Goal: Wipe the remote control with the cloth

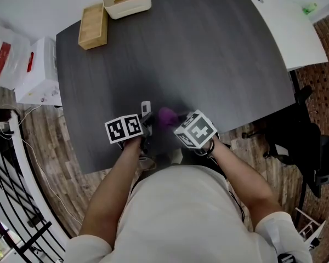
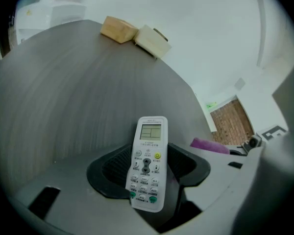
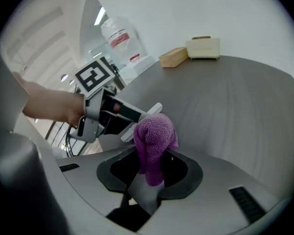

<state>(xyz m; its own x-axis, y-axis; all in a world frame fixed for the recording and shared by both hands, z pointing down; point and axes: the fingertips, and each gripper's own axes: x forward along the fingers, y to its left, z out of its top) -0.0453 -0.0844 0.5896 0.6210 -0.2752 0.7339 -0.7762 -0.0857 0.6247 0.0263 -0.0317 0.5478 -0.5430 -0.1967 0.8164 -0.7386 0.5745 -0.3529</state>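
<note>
A white remote control (image 2: 148,161) with a small screen and rows of buttons sticks up out of my left gripper (image 2: 147,180), whose jaws are shut on its lower body. In the head view the remote (image 1: 146,109) pokes out ahead of the left gripper (image 1: 144,130) over the near edge of the dark table. My right gripper (image 3: 152,173) is shut on a bunched purple cloth (image 3: 154,143). The cloth (image 1: 167,117) sits against the remote's (image 3: 146,115) side, between the two grippers. The right gripper (image 1: 175,126) is close to the left one.
The dark grey table (image 1: 181,53) stretches away ahead. A wooden block (image 1: 94,26) and a cream box (image 1: 126,1) stand at its far left corner. A white box (image 1: 39,70) and a bag lie left of the table, and a black chair (image 1: 310,147) stands at the right.
</note>
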